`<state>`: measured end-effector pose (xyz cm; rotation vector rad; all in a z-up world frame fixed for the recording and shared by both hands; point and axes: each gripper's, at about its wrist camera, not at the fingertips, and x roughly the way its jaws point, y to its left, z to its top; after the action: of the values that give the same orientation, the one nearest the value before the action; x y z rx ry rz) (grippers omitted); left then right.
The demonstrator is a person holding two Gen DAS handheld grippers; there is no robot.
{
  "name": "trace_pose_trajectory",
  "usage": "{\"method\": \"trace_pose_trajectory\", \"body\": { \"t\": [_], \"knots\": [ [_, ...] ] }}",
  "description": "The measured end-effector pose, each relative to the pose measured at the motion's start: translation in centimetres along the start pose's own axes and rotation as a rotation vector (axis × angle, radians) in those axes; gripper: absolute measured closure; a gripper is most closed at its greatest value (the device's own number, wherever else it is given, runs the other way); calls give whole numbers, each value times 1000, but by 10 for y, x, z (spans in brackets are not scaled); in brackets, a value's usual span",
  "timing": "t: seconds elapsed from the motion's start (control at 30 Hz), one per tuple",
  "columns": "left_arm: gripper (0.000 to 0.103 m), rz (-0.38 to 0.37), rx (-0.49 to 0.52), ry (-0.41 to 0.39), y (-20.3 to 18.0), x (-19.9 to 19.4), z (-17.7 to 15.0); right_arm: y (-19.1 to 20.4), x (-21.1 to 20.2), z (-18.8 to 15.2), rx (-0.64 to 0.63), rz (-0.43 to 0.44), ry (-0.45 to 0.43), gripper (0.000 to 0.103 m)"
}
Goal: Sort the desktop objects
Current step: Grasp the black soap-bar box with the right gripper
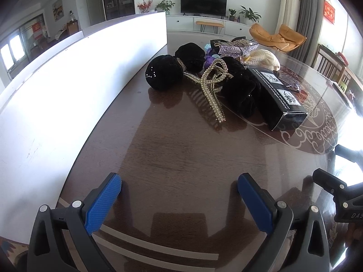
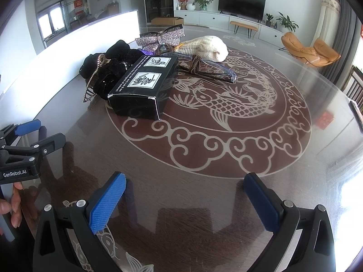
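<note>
Jaws apart, empty on left gripper [image 1: 179, 184] and right gripper [image 2: 185, 184]. Pile ahead on table [image 2: 204, 199]: pearl clip [image 1: 209, 90] nearest, black box [image 2: 144, 86] alongside. Best approach low, pinch one item, avoid dragging neighbours.

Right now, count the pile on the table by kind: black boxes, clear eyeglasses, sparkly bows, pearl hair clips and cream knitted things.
Black box: 1
Clear eyeglasses: 1
Sparkly bow: 1
Pearl hair clip: 1
Cream knitted piece: 1
Total: 5

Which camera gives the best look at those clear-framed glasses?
The right wrist view: the glasses lie in the open beside the black box. In the left wrist view, that box hides all but a sliver.
</note>
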<state>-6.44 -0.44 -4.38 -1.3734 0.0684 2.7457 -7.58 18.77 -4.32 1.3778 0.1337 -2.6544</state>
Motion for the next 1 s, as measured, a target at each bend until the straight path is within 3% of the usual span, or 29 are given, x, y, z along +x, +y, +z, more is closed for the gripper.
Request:
{"method": "trace_pose_trajectory", "body": {
  "t": [0.2, 0.27, 0.47, 0.57, 0.73, 0.9, 1.0],
  "knots": [
    [0, -1, 2, -14, 2, -3, -4, -3, 3, 11, 8, 0, 61, 0],
    [0, -1, 3, -14, 2, -2, -4, -6, -1, 19, 40, 15, 38, 0],
    [0, -1, 2, -14, 2, -3, -4, 2, -3, 65, 76, 79, -13, 0],
    [0, -2, 3, -14, 2, -2, -4, 20, 19, 88, 34, 126, 50, 0],
    [0, -4, 6, -19, 3, -6, -5, 48, 59, 95, -69, 16, 155, 0],
    [0, -4, 6, -19, 3, -6, -6, 42, 61, 93, -19, 16, 123, 0],
    [0, -4, 6, -19, 3, -6, -6, 41, 60, 90, -30, 23, 100, 5]
  ]
}}
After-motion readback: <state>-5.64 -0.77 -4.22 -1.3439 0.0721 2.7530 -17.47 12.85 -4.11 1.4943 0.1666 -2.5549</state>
